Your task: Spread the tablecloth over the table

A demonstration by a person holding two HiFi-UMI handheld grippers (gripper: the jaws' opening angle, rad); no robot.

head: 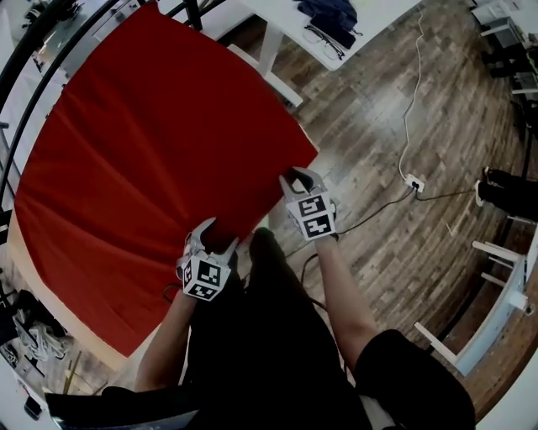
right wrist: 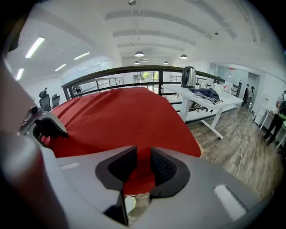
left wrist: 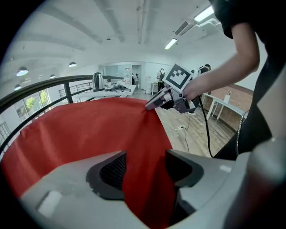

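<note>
A red tablecloth lies spread over the table, whose tan edge shows at the lower left. Both grippers are at the cloth's near edge. My left gripper stands open, its jaws wide apart; in the left gripper view the cloth's edge hangs loosely between them. My right gripper is at the cloth's near right corner; in the right gripper view the pads stand a little apart with the red corner between them. Each gripper appears in the other's view: right gripper, left gripper.
A white desk with dark clothing stands beyond the table's far right corner. On the wooden floor to the right run a cable and a power strip. A black railing runs along the left. A kettle stands on the desk.
</note>
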